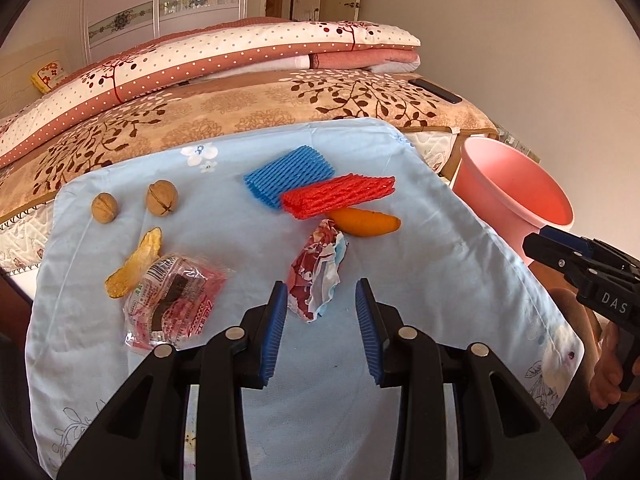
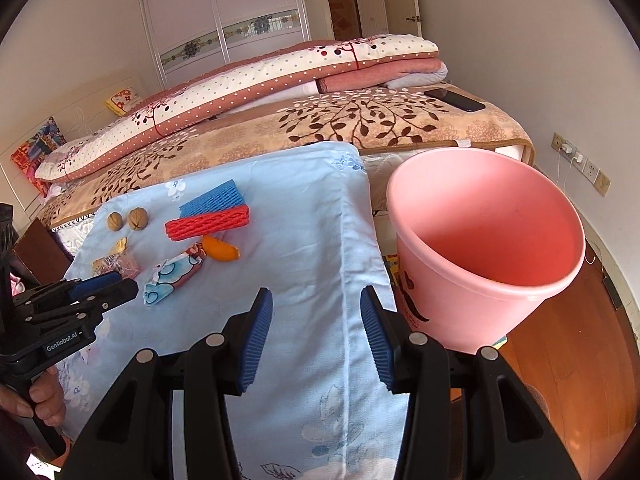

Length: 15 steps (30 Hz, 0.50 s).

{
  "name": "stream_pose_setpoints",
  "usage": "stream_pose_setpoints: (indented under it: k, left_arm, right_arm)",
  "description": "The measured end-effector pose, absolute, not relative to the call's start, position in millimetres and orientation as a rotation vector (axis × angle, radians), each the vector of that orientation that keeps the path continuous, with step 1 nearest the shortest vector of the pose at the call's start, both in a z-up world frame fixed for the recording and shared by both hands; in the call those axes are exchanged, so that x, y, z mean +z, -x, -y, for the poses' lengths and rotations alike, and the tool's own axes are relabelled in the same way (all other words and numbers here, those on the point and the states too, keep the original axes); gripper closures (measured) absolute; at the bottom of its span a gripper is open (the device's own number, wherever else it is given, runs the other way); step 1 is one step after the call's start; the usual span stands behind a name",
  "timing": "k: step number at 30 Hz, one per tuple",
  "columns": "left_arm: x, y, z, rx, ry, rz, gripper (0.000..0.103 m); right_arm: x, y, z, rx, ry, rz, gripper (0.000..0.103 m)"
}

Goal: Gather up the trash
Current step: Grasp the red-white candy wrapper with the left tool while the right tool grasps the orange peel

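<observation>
On a light blue cloth (image 1: 420, 264) lie a crumpled red, white and blue wrapper (image 1: 318, 268), a clear pink-printed bag (image 1: 172, 304), a yellow peel (image 1: 134, 264), an orange peel (image 1: 366, 222), a red foam net (image 1: 340, 196), a blue foam net (image 1: 288, 174) and two walnuts (image 1: 162, 197). My left gripper (image 1: 322, 292) is open, and the crumpled wrapper's near end lies between its fingertips, untouched. My right gripper (image 2: 316, 300) is open over bare cloth with nothing in it, beside the pink bucket (image 2: 480, 240).
The cloth covers the edge of a bed with a leaf-patterned blanket (image 1: 240, 108) and folded quilts (image 1: 224, 56). A dark phone (image 2: 454, 100) lies at the bed's far right corner. The bucket stands on a wooden floor (image 2: 580, 340) near a wall with sockets (image 2: 576, 156).
</observation>
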State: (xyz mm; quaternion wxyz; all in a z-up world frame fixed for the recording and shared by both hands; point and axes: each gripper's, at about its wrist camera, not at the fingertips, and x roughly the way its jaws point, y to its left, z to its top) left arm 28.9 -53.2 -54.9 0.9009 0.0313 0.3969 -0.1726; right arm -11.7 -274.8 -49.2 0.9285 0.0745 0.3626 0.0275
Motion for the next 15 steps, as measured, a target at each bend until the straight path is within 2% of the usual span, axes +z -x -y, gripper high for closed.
stream_pose_setpoints:
  k: [15]
  left_arm:
    - [-82.9, -69.8, 63.8, -0.338, -0.109, -0.905, 0.067]
  right_arm:
    - [-57.1, -11.0, 249.4, 0.233, -0.170, -0.816, 0.058]
